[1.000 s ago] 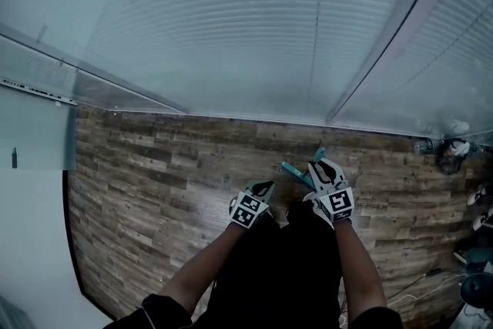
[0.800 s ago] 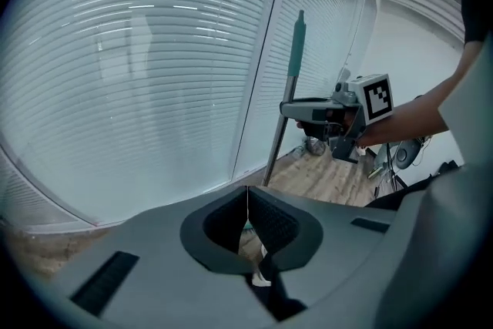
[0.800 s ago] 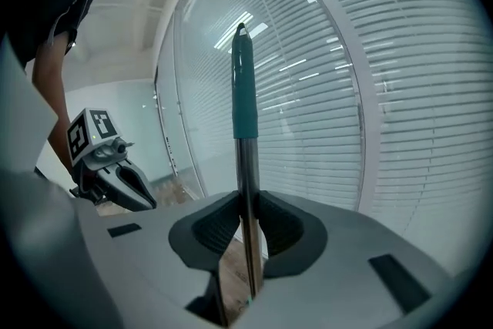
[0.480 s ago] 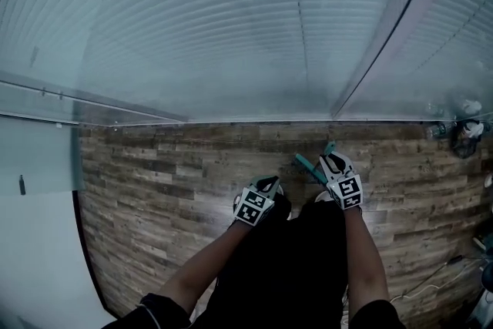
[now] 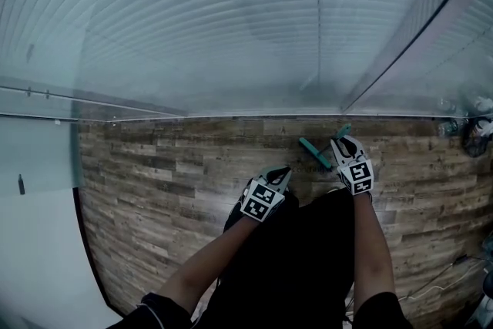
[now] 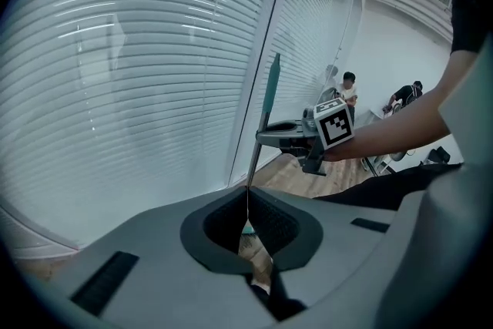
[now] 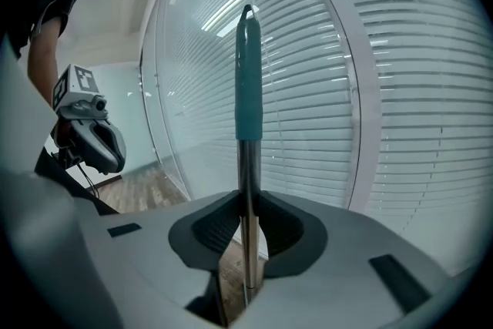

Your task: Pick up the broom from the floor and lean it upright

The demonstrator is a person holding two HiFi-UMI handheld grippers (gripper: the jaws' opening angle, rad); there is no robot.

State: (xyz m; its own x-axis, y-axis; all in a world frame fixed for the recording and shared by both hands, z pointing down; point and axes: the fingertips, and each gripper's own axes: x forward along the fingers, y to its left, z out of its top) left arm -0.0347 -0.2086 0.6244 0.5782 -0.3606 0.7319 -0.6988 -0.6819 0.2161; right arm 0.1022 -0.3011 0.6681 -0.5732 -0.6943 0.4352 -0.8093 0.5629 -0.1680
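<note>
The broom stands nearly upright close to the glass wall. Its teal grip [image 7: 248,81] tops a metal pole [image 7: 246,189], and that pole runs between the pads of my right gripper [image 7: 245,239], which is shut on it. From the head view the teal broom head [image 5: 314,152] lies on the wood floor just left of my right gripper [image 5: 344,142]. In the left gripper view the right gripper [image 6: 286,136] clamps the pole [image 6: 255,158] below the teal grip [image 6: 272,85]. My left gripper [image 5: 282,175] hangs to the left, jaws shut and holding nothing [image 6: 248,221].
A glass wall with white blinds [image 5: 231,27] runs along the wood floor [image 5: 154,173], with a white frame post [image 7: 362,112] beside the broom. Cables and gear [image 5: 477,131] lie at the far right. People [image 6: 348,87] sit in the room's far end.
Both grippers have sunk and moved closer to the glass wall. The right one still clamps the broom pole; the left stays shut and empty.
</note>
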